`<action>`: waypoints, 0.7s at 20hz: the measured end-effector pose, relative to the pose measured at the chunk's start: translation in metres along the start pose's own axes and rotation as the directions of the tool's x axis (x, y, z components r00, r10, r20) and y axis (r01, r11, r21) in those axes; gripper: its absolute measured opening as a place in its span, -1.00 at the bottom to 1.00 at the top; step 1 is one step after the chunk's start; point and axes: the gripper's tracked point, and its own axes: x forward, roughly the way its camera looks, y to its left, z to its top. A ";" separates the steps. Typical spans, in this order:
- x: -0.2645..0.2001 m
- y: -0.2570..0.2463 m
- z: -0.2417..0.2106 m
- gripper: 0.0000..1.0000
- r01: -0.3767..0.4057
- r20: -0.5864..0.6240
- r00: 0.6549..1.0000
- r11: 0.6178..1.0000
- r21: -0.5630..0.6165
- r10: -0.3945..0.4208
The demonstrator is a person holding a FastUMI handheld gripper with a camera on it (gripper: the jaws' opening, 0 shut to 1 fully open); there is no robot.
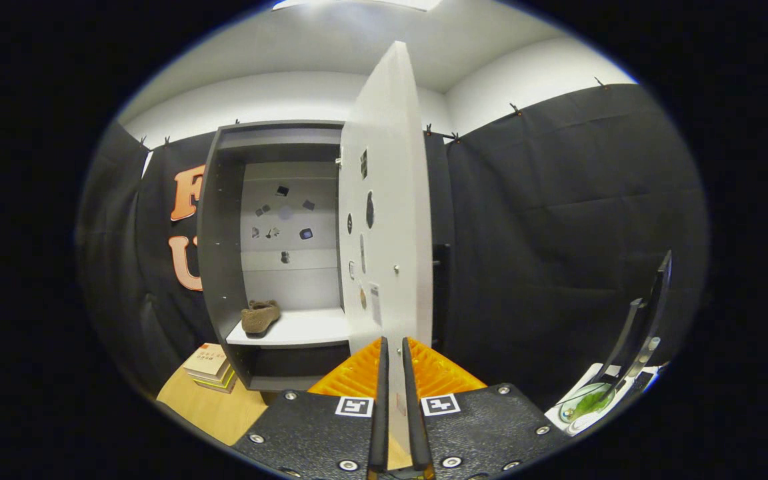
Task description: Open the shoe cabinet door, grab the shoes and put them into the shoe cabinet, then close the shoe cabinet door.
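Two ribbed fingers of the claw (392, 363) are pressing together on the thin bottom edge of the shoe cabinet door (384, 200), one finger on each face of the flat white panel, which is standing edge-on and rising straight up ahead of them. The panel's left face is carrying small dark stickers of mixed shapes, and a tiny metal stud is showing on its right face. Ahead and to the left of the fingers, the shoe cabinet (221, 240) is standing open: a dark boxy frame with a pale back wall dotted with more small stickers. One brown shoe (259, 316), soft and suede-like with a rounded toe, is lying on the smooth white shelf (304, 330) at its left end, well apart from the claw. Below and left of the cabinet, a small stack of books (209, 365) is resting on the light wooden floor (217, 410). Off to the right of the fingers, a slim dark stand (644, 320) is leaning over a round greenish dish (587, 403).
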 end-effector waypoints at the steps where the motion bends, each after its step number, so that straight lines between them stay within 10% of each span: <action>1: -0.005 0.015 -0.008 -0.75 -0.011 -0.023 1.000 1.000 0.009 0.011; 14: 0.034 0.128 -0.184 -0.61 -0.177 -0.285 0.940 0.982 0.061 0.187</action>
